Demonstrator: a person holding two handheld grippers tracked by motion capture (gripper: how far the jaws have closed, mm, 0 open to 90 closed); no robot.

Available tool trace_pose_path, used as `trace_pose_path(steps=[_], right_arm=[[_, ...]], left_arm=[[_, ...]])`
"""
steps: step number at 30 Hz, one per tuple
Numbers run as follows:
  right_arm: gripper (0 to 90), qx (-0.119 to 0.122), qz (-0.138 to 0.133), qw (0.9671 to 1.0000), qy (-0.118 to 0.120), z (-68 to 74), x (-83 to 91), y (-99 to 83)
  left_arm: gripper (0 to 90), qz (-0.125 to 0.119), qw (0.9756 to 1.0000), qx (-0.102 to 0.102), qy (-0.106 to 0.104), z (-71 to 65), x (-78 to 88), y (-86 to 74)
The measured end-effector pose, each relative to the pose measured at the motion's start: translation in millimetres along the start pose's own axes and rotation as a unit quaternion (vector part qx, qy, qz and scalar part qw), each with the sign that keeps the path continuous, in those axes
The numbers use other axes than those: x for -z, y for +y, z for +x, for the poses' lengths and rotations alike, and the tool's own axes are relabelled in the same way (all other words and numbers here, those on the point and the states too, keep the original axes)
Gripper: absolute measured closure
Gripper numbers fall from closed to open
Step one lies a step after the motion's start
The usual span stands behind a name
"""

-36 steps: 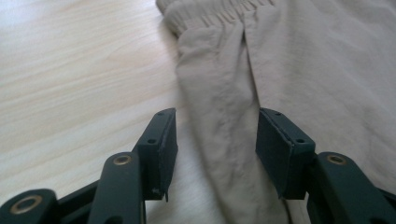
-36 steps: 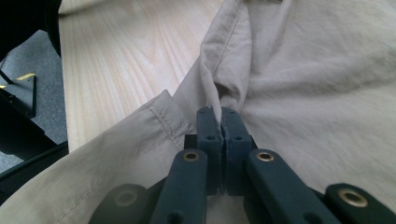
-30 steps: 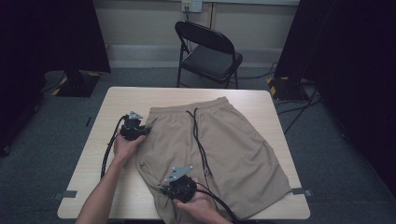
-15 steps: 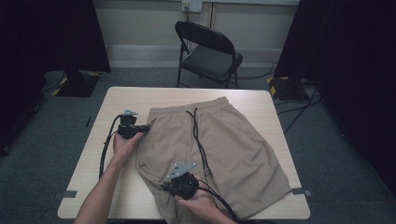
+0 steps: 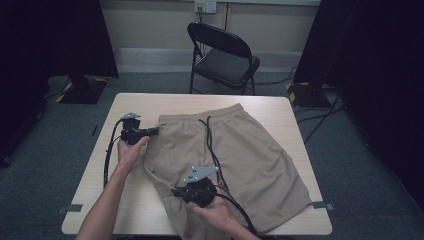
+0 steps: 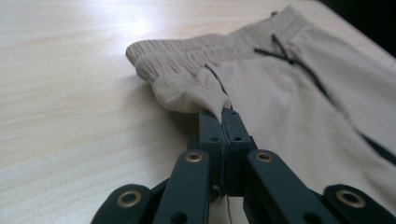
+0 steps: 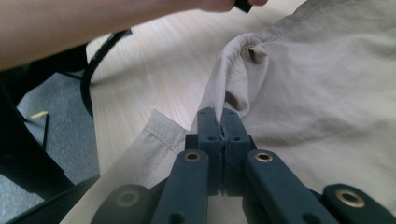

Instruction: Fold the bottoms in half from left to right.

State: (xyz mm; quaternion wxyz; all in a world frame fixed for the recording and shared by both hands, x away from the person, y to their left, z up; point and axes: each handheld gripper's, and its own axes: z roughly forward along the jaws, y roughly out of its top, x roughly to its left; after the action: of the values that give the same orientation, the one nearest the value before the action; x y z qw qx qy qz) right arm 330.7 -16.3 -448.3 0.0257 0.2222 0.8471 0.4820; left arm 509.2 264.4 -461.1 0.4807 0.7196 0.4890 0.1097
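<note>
While spread flat at table (image 5: 280,107) centre, beige shorts (image 5: 250,155) pinched twice: left gripper (image 5: 152,131) clamped on waistband corner, upper left of the cloth; right gripper (image 5: 176,191) clamped on side hem fold, lower centre.

The right gripper (image 7: 221,125) has its black fingers (image 7: 233,130) pinched together on a raised fold of the tan shorts (image 7: 327,93). At ten o'clock lies the pale wooden worktop (image 7: 154,70), crossed by a black cable (image 7: 93,60); a forearm (image 7: 84,23) spans eleven o'clock.
</note>
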Motion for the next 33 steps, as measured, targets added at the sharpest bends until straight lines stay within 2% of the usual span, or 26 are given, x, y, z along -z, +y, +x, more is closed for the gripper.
trace_pose_path(steps=[5,13,19,23,26,33], right_arm=[[89.4,-0.003,-0.013,0.9999,-0.003,-2.6,7.0,5.6],[89.4,-0.003,-0.031,0.9995,-0.005,-3.1,16.0,14.7],[89.4,-0.001,-0.045,0.9990,-0.006,-2.9,22.9,22.7],[89.4,0.001,-0.051,0.9986,-0.008,-2.5,25.6,27.2],[89.4,0.005,-0.062,0.9980,-0.009,-2.0,30.8,33.6],[89.4,0.005,-0.084,0.9964,-0.013,-4.6,40.9,45.3]], left_arm=[[89.6,-0.006,0.9999,-0.004,-0.008,-7.4,6.3,5.9],[89.6,-0.026,0.9994,-0.005,-0.021,-10.8,21.9,19.3],[89.5,-0.041,0.9990,0.002,-0.018,-6.9,35.3,28.4],[89.5,-0.055,0.9982,0.008,-0.025,-8.0,41.9,34.7],[89.6,-0.055,0.9982,-0.001,-0.023,-10.0,46.9,40.8],[89.6,-0.072,0.9973,-0.002,-0.017,-14.6,57.3,54.0]])
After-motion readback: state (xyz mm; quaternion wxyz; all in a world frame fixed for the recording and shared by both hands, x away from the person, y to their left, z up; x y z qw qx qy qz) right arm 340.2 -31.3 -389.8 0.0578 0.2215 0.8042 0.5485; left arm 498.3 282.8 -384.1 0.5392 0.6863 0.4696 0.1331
